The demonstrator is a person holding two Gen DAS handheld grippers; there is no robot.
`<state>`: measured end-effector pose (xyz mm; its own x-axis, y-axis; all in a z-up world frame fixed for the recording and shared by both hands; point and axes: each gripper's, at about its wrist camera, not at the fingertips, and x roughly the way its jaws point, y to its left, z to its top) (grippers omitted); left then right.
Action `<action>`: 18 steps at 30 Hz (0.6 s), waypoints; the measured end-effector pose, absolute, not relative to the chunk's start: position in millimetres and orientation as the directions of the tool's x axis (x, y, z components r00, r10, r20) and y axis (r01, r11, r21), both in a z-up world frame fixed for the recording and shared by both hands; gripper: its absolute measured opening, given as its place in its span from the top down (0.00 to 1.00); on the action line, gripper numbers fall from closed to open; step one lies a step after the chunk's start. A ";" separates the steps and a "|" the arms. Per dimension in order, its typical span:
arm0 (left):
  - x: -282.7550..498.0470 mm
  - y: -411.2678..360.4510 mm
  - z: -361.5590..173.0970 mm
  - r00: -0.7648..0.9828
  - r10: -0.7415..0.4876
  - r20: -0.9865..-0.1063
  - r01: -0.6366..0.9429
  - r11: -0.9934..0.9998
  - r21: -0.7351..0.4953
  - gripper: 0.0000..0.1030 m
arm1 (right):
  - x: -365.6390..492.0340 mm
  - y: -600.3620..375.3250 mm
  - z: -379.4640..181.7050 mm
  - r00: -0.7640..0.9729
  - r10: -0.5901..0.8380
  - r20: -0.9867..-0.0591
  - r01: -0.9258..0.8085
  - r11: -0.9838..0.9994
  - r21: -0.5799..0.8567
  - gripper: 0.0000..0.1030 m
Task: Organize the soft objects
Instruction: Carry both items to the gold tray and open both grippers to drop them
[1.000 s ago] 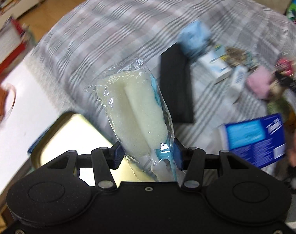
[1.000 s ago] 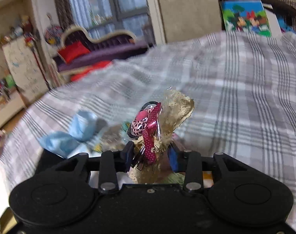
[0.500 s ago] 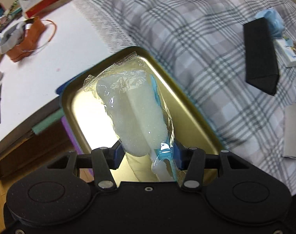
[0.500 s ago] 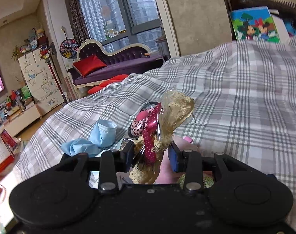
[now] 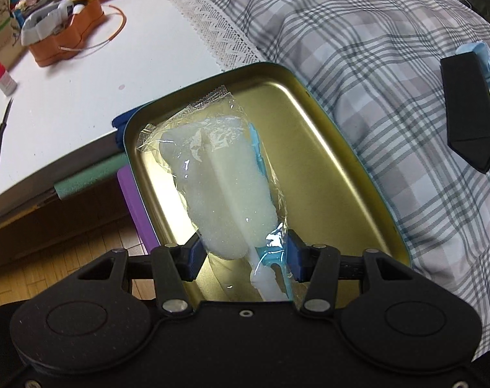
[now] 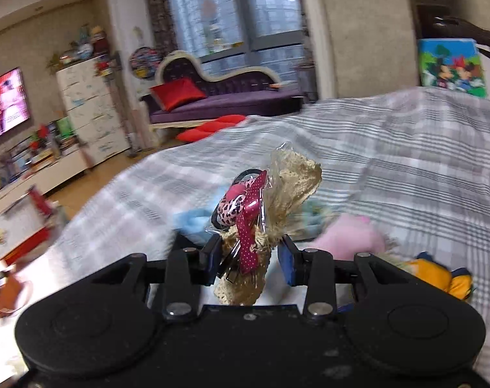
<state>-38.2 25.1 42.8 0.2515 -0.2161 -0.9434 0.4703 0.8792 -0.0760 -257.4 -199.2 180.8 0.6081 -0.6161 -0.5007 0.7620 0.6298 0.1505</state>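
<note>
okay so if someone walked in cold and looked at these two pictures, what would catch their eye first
Most striking is the plastic-wrapped white sponge brush clamped in the left tool, poised right over a shiny gold tin tray at the edge of the plaid bedspread. In the right wrist view, the right tool grips a clear packet of hair ties and lace, with a pink soft item on the bed behind.

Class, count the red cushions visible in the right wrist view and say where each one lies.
2: one cushion on the purple sofa, another lower in front of it. More may be hidden behind the bed.

A home living room: a plaid-covered bed (image 6: pixel 390 148), purple sofa (image 6: pixel 225 97), TV (image 6: pixel 5 103) and drawers (image 6: pixel 90 106).
</note>
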 end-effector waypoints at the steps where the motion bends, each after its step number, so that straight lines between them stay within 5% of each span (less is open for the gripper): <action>1: -36.4 26.2 40.3 0.249 -0.217 -0.944 0.466 0.881 -0.080 0.52 | -249.9 -187.3 184.6 0.627 -0.583 -0.516 0.738 0.658 0.153 0.64; 11: -28.1 38.3 29.1 0.244 -0.217 -0.945 0.433 0.896 -0.095 0.52 | -179.0 -82.8 158.7 0.622 -0.185 -0.760 0.462 0.871 0.166 0.64; 18: -23.9 41.8 22.8 0.219 -0.208 -0.953 0.408 0.907 -0.104 0.52 | -153.3 -42.6 117.2 0.470 -0.136 -0.872 0.371 0.927 0.055 0.64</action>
